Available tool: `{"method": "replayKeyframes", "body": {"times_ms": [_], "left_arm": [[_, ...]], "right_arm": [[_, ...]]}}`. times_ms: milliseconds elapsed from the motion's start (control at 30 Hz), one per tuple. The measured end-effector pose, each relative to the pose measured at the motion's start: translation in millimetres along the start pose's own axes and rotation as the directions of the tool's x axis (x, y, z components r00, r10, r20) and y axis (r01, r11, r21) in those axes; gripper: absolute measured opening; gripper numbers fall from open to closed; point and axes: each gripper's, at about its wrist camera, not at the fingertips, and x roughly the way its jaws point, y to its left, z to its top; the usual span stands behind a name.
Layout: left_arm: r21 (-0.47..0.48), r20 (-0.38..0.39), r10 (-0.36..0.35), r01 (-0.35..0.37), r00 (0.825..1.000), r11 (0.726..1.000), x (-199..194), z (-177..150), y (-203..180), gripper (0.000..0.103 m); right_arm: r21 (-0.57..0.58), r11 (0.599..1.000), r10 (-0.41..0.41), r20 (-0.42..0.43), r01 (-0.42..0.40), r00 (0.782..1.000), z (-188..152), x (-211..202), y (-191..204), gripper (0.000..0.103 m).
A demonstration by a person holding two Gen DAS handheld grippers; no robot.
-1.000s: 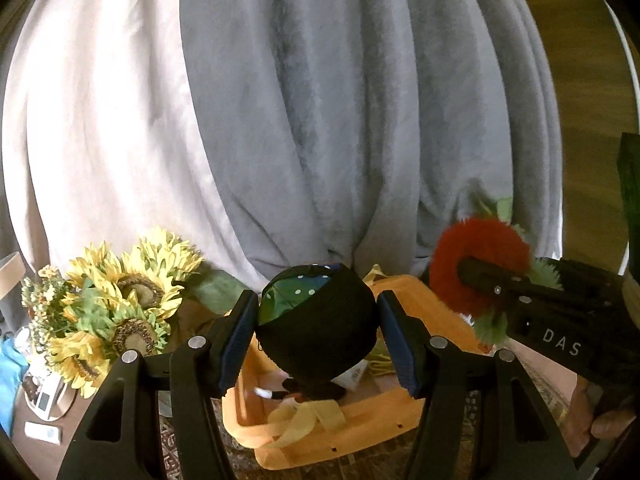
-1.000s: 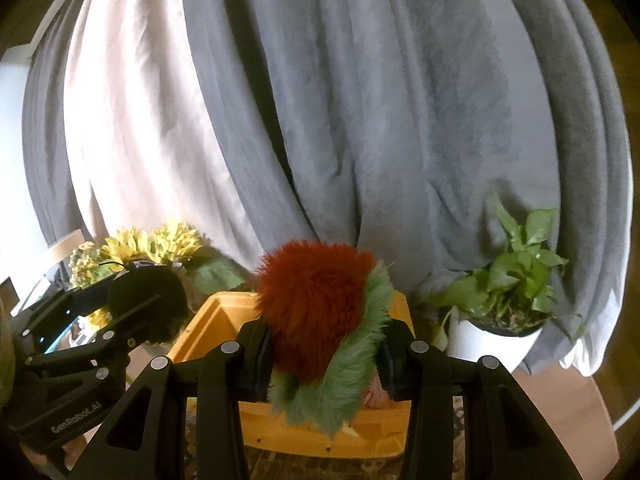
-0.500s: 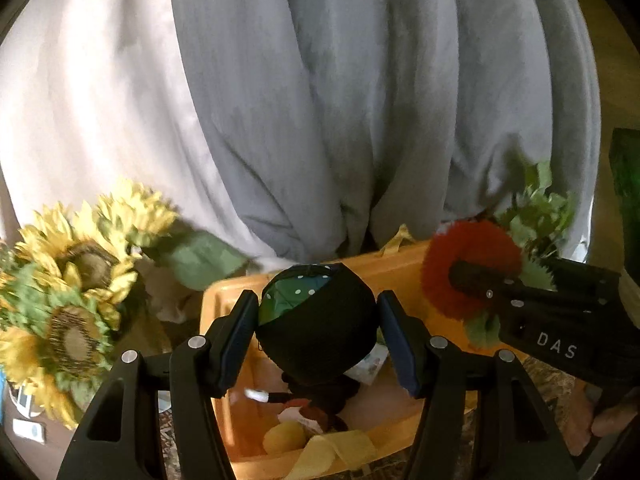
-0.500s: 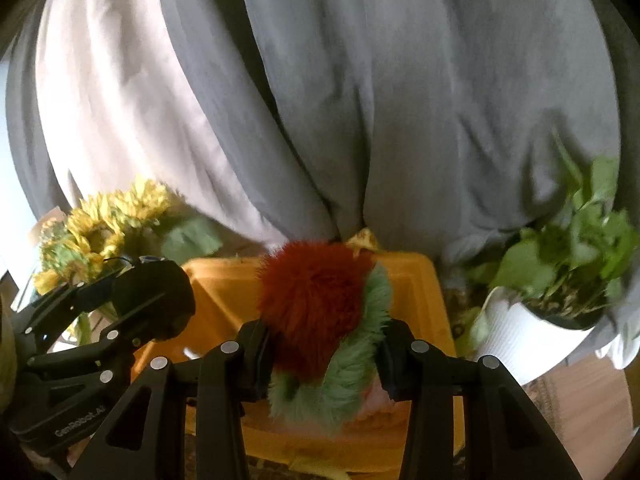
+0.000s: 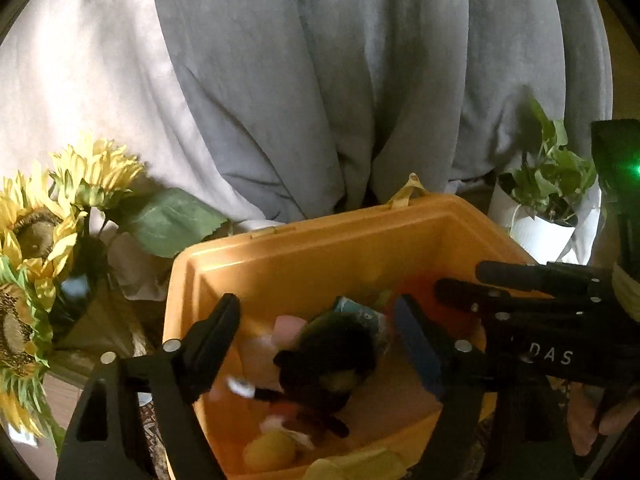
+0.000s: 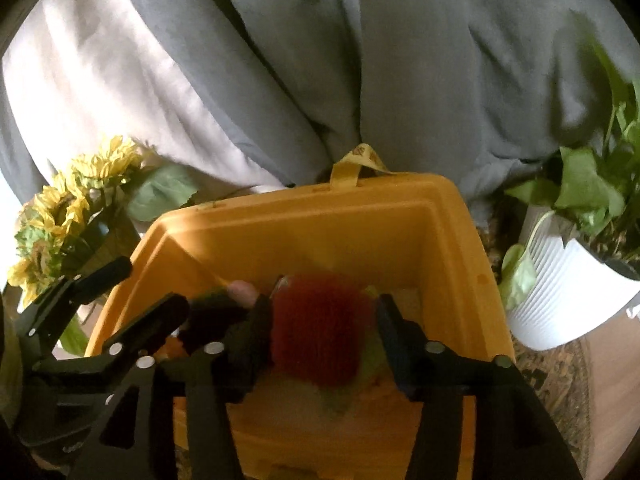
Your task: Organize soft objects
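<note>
An orange bin fills the lower half of both views; it also shows in the right wrist view. My left gripper is open over the bin. The black plush toy is free between its fingers, blurred, above other soft items in the bin. My right gripper is open over the bin's right side. The red furry toy with green fringe is loose between its fingers, blurred. The right gripper also shows at the right of the left wrist view.
Grey and white curtains hang behind the bin. Sunflowers stand at the left. A potted plant in a white pot stands at the right on a patterned rug. A yellow strap hangs at the bin's back rim.
Both grippers moved forward and down over the bin and opened. The black plush and the red furry toy have been let go and are dropping into the bin.
</note>
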Motion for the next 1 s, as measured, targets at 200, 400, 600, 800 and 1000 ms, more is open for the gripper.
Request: {"method": "replayKeyframes", "body": {"times_ms": [200, 400, 600, 800, 1000], "left_arm": [[-0.015, 0.007, 0.047, -0.047, 0.999, 0.999, -16.2, -1.6, 0.1, 0.085], [-0.07, 0.028, 0.103, -0.1, 0.994, 0.992, -52.5, -6.9, -0.6, 0.089], [-0.099, 0.078, 0.165, -0.157, 0.983, 0.983, -97.3, -14.6, 4.3, 0.095], [-0.113, 0.119, 0.194, -0.18, 0.974, 0.977, -137.4, -27.7, 11.2, 0.102], [-0.106, 0.157, 0.202, -0.187, 0.967, 0.977, -171.2, -41.9, 15.0, 0.103]], "right_arm": [[-0.011, 0.998, -0.066, 0.044, 0.067, 0.997, -2.2, -20.4, 3.9, 0.058], [-0.02, 0.991, -0.133, 0.11, 0.136, 0.985, -11.8, -54.2, 15.0, 0.068], [-0.018, 0.983, -0.176, 0.164, 0.182, 0.971, -29.2, -93.7, 31.7, 0.075], [-0.001, 0.975, -0.215, 0.214, 0.221, 0.953, -49.0, -130.1, 50.1, 0.082], [0.041, 0.961, -0.274, 0.25, 0.272, 0.929, -71.9, -162.1, 65.7, 0.087]]}}
